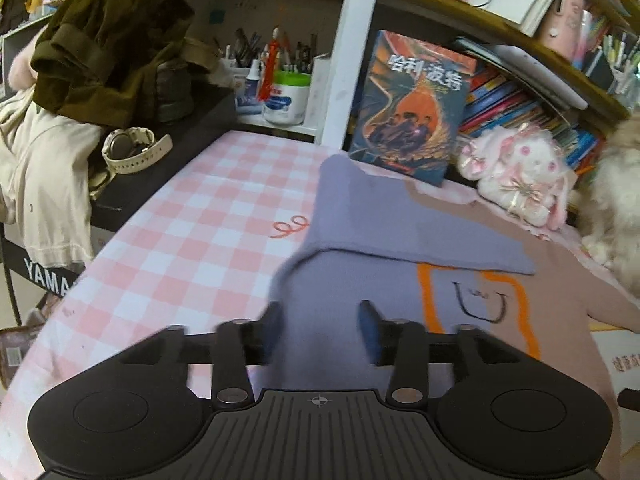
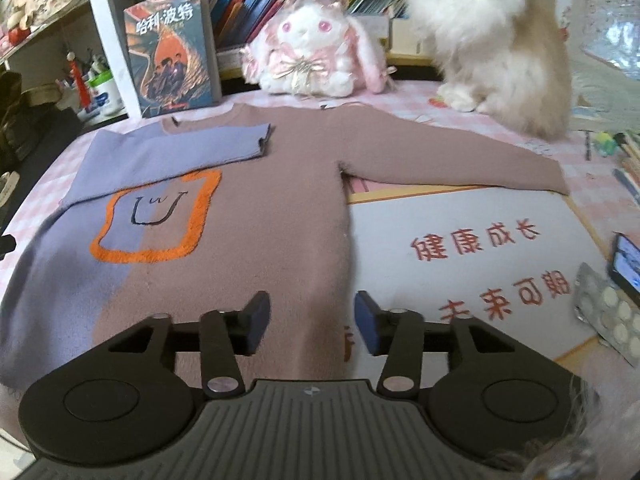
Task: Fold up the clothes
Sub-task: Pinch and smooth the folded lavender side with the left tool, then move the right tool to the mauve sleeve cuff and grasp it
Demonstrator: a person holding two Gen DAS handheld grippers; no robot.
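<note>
A sweater, half purple and half mauve-brown with an orange-outlined smiling toast shape, lies flat on the pink checked tablecloth. Its purple sleeve is folded across the chest; the brown sleeve stretches out to the right. In the left wrist view the purple side lies ahead. My left gripper is open and empty over the purple hem. My right gripper is open and empty over the brown hem.
A white fluffy cat sits at the back right, beside a plush rabbit and a standing book. A white card with red characters, a pill blister and a phone lie right. Clothes pile and a watch lie left.
</note>
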